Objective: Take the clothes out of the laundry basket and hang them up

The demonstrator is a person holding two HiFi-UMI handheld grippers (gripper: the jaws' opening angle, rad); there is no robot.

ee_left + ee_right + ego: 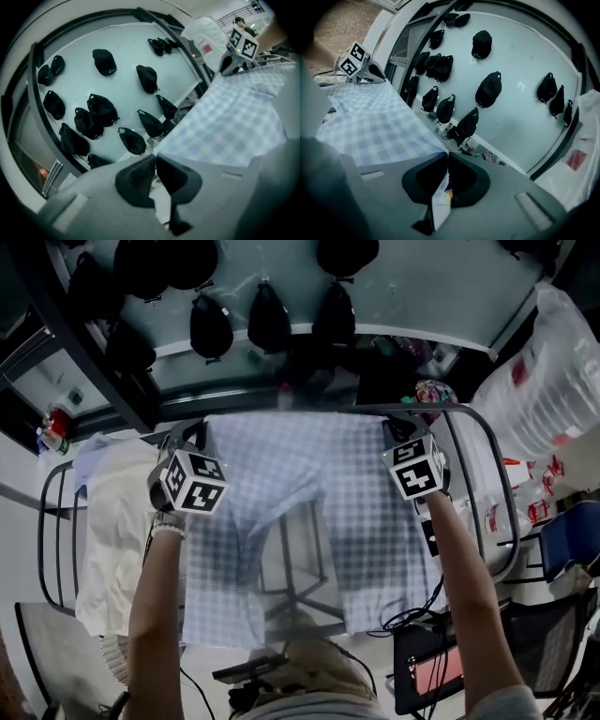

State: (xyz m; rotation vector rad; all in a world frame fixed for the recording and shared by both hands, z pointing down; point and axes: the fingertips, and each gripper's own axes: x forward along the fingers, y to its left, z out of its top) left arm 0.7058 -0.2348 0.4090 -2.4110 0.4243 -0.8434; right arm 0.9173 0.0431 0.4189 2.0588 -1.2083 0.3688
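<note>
Though the head view hides the fingertips behind each tool's own bulk, the gripper views settle it. The left gripper (154, 165) is clenched on the top edge of the checked garment (309, 493), pads pressed together w/ a sliver of pale cloth caught between. The right gripper (446, 165) is clenched on the same edge, a white strip of fabric trailing back from its pads.

The garment is stretched between the two tools: it runs off to the left gripper's right and to the right gripper's left, and hangs below both, in front of the drying rack (490, 456). The rack's top rail lies just ahead of both tools. Whether the cloth laps over it I can't tell, as fabric covers the rail there. The lower hem splits into two lobes – shirt or shorts, unclear. The forearms (155, 615) are cut off at the frame's bottom edge.

- Garment: thin woven stuff, small pale blue/white check, soft folds.
- Rack: dark bent metal tube, rounded corners.
- Pads: matte black, rubbery-looking, set in grey plastic bodies.
- Cream cloth (112, 521): hangs on the rack left of the left gripper, limp and plain.
- Ahead of the tools: rounded black caps (211, 326) hang on a pale smooth panel (422, 287).
- Right of the right gripper: a crinkled clear plastic bag (548, 381), partly out of frame.
</note>
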